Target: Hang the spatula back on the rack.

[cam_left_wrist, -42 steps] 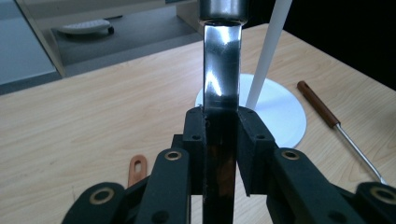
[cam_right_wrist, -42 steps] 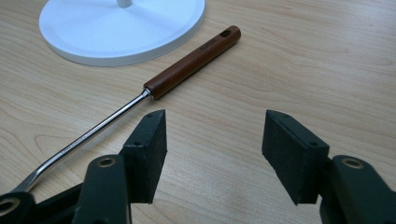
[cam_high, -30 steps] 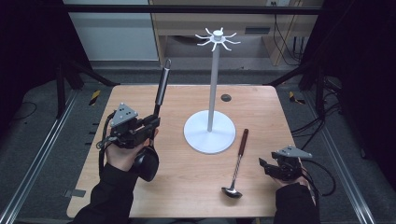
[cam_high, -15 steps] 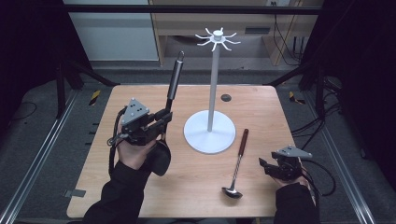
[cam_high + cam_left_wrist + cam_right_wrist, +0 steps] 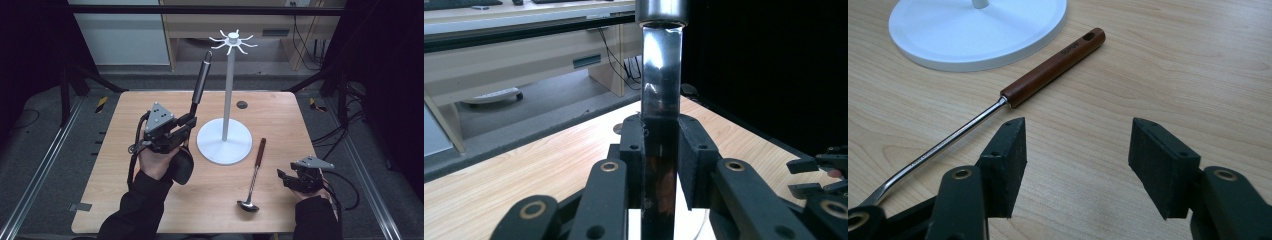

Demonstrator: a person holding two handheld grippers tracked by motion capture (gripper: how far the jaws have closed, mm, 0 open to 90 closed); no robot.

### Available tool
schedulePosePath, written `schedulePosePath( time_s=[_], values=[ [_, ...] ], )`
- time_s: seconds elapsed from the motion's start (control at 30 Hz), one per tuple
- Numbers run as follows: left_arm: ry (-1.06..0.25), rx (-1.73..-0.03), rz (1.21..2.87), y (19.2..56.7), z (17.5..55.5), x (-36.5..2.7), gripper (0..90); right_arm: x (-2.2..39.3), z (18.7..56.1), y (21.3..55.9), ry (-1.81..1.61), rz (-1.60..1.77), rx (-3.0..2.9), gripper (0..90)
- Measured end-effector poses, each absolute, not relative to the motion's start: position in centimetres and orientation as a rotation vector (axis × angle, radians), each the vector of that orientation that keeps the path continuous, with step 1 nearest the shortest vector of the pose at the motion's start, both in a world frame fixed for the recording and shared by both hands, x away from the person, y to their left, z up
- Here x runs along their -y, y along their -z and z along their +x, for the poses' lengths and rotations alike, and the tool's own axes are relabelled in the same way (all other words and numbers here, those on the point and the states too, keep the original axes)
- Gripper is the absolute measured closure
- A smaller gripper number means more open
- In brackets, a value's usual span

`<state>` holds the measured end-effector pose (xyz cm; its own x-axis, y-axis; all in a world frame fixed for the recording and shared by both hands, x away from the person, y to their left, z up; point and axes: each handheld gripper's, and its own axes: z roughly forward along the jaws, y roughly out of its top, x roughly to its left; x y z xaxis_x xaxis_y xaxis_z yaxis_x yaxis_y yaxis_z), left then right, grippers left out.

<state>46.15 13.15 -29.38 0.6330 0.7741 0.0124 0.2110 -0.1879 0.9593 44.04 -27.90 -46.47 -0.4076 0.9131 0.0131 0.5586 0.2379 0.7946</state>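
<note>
Here the left gripper (image 5: 187, 121) pinches a black utensil (image 5: 201, 82), handle rising upright above its jaws and dark head hanging below the hand. Just beside it stands the white rack (image 5: 224, 143). The right gripper (image 5: 281, 176) rests spread, nothing between its jaws; a brown-handled ladle (image 5: 255, 170) lies near.

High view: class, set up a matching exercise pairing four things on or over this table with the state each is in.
Things:
1. black utensil
2. ladle
3. white stand
4. right gripper

States:
A. lying flat on the table, wooden handle toward the stand's base
B. open, nothing between its jaws
C. held upright in the left gripper
D. standing on the table, hooks on top bare

Pairs: 1-C, 2-A, 3-D, 4-B
</note>
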Motion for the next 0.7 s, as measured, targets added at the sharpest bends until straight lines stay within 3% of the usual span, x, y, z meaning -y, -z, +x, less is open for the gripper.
schedulePosePath(
  time_s=[0.7],
  values=[
    [-0.631,-0.786,1.754,28.8,47.5,-9.8,74.9,27.9,44.0,46.4,-1.037,1.35,-2.061,40.3]
  ],
)
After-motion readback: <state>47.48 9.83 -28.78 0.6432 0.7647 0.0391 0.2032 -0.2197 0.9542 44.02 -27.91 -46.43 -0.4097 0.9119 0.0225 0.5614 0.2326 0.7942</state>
